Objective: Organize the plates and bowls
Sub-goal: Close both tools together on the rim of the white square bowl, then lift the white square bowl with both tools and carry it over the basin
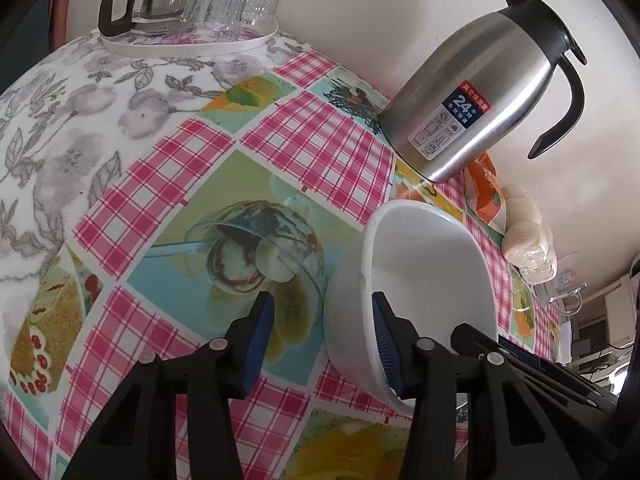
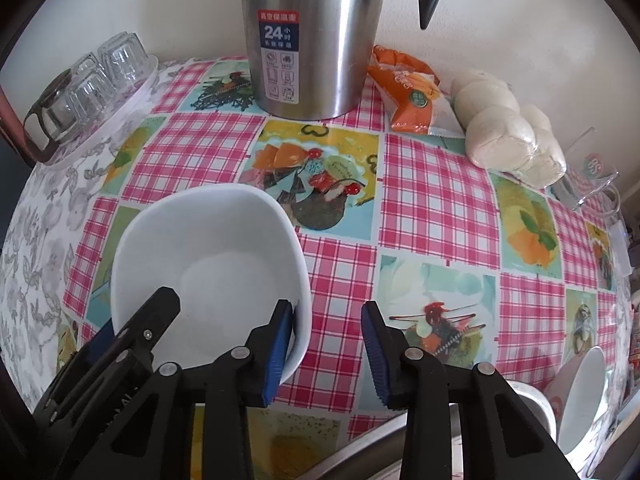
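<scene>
A white bowl (image 1: 432, 276) stands on the patterned tablecloth (image 1: 168, 168). My left gripper (image 1: 324, 320) is open; its right finger reaches inside the bowl and its left finger is outside, so the near rim lies between them. In the right wrist view the same bowl (image 2: 216, 264) is at lower left. My right gripper (image 2: 328, 336) is open; its left finger is inside the bowl's right rim, its right finger outside. The left gripper's finger (image 2: 132, 336) shows over the bowl's near left rim. Another white dish (image 2: 580, 396) stands on edge at lower right.
A steel thermos jug (image 2: 312, 36) stands at the back by the wall. A white tray (image 1: 188, 46) holds upturned glasses and a glass teapot at the back left. An orange snack bag (image 2: 408, 92), wrapped buns (image 2: 508, 136) and a clear mug (image 2: 592, 184) are at right.
</scene>
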The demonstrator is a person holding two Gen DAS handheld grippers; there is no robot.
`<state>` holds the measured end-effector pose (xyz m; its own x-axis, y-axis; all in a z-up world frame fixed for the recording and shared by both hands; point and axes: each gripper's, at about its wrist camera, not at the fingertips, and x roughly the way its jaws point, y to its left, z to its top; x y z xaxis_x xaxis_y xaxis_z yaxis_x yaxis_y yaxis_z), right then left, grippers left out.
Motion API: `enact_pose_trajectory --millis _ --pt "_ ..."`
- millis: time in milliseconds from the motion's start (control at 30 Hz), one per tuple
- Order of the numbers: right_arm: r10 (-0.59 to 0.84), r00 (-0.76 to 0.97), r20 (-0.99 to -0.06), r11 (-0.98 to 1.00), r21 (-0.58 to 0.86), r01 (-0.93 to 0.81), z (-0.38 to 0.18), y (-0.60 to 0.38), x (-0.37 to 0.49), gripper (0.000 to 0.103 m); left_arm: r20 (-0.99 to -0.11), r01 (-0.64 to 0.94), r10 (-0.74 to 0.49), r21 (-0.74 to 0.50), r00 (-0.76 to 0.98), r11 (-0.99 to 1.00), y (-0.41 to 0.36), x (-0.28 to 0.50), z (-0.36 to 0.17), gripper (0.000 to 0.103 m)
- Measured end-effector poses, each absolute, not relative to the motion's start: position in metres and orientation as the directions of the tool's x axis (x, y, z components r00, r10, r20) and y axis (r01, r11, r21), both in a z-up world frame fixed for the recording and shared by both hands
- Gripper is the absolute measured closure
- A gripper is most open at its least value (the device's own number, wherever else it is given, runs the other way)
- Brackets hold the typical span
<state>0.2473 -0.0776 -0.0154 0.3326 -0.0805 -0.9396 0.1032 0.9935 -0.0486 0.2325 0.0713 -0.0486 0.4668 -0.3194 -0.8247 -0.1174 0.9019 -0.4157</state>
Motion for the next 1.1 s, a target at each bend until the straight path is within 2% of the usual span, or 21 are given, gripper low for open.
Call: enact_pose_trajectory --millis 367,633,800,1100 --pt "-0.038 0.294 -0.955 0.993 -0.002 0.122 -0.026 -0.078 0.255 0.076 -0.825 -0.114 -0.324 -0.418 0.463 0.901 0.070 0.235 -0.050 0.058" --pt "0.022 0.265 -0.964 0.989 0.059 0.133 -0.034 -0.077 0.255 0.088 -0.807 -0.119 -0.349 -0.452 0.476 0.884 0.075 0.230 -0.047 0.072" --pt "0.070 0.256 -0.964 0.982 0.112 0.154 -0.038 -0.080 0.252 0.091 -0.790 -0.106 -0.385 -0.487 0.477 0.867 0.074 0.229 -0.045 0.087" --pt "0.081 0.265 -0.961 0.981 0.123 0.147 -0.033 -0.078 0.243 0.094 -0.790 -0.133 -0.397 -0.507 0.468 0.852 0.076 0.223 -0.046 0.090"
